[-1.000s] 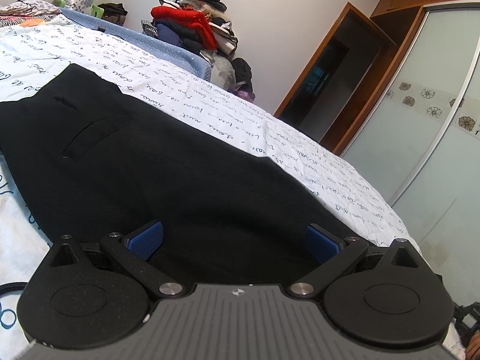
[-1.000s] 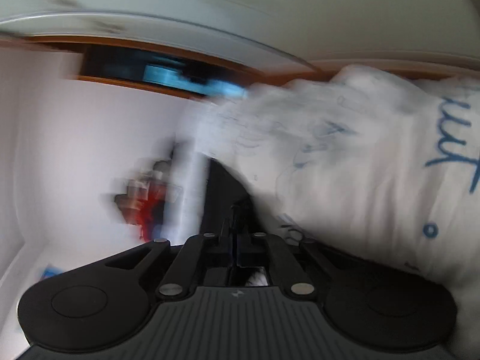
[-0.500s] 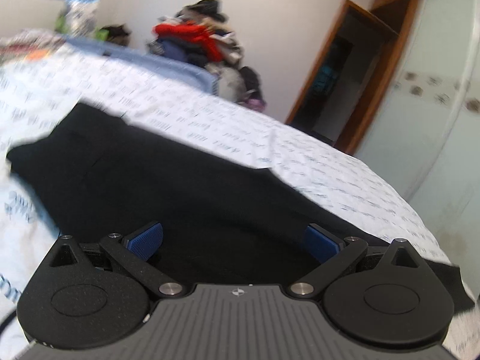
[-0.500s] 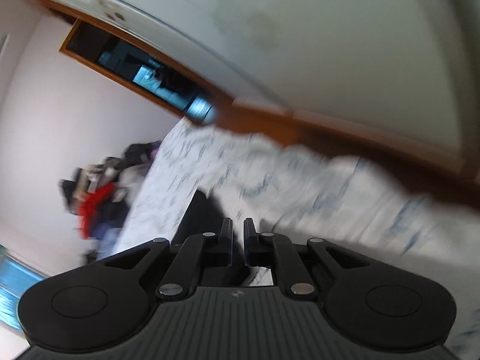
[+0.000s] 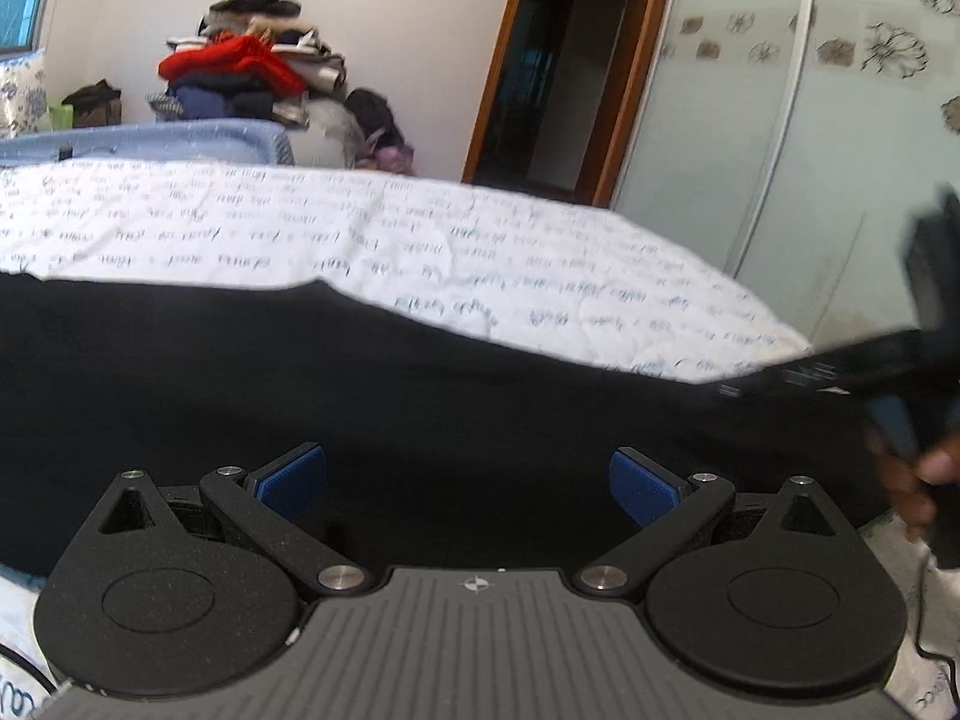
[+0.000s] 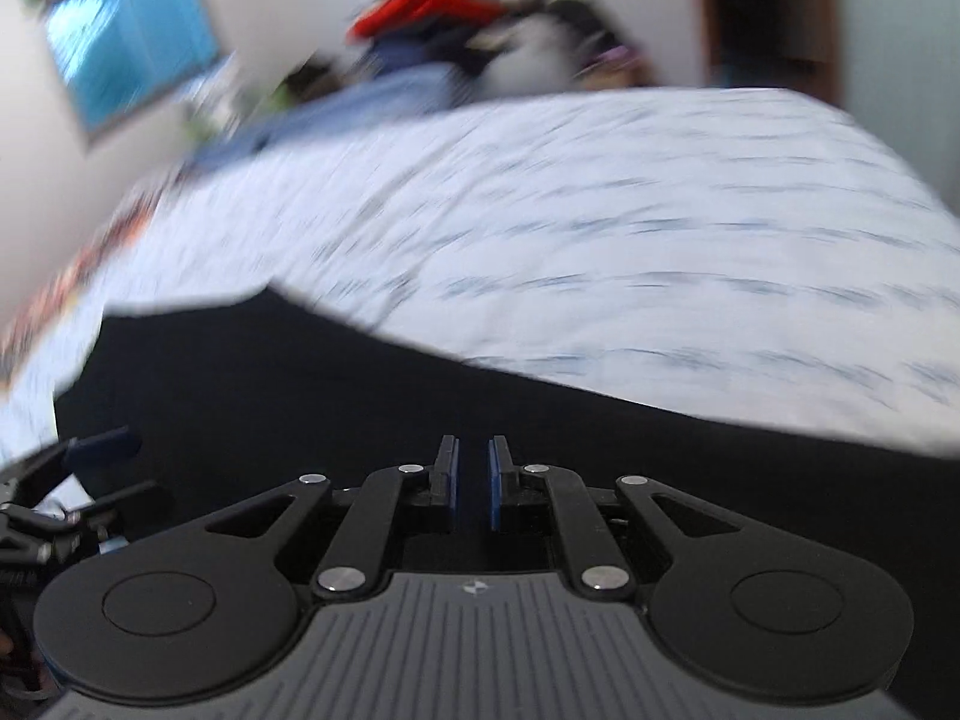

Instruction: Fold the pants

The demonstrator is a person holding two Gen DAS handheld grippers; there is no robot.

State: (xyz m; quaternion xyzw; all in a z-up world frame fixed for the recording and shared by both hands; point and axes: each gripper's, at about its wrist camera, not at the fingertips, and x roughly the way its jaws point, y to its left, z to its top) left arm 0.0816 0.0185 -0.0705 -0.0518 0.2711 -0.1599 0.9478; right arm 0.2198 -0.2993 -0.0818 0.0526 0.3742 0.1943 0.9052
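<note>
Tool states first: the left tool (image 5: 468,483) is spread wide, its blue pads (image 5: 291,477) well apart with nothing clamped between them, poised low over the black pants (image 5: 420,396). The right tool (image 6: 471,480) has its pads nearly together, a thin slit between them and no cloth caught in it, so it grasps nothing.

The pants lie flat on the bed (image 5: 360,234), stretched along its near edge, with the script-printed sheet bare beyond them toward the far edge and the wardrobe doors (image 5: 750,138).

What has just changed is the right side. A second ago its camera was tipped over, looking at the wardrobe, the doorway and a bulge of sheet; half a second ago it was partly righted. Now it sits level and looks across the pants toward the pile of clothes (image 6: 444,6), its picture smeared by the swing. In the left view the right tool shows as a dark blur at the right edge, held by a hand (image 5: 918,480) above the far end of the garment, where earlier that edge showed only cloth and sheet.

The left view has also levelled out: the bed edge that slanted before now runs almost straight across.

My reading is that both tools are now lined up over the garment, so a two-handed pickup for the first fold looks ready to begin, though neither has a grip yet.
</note>
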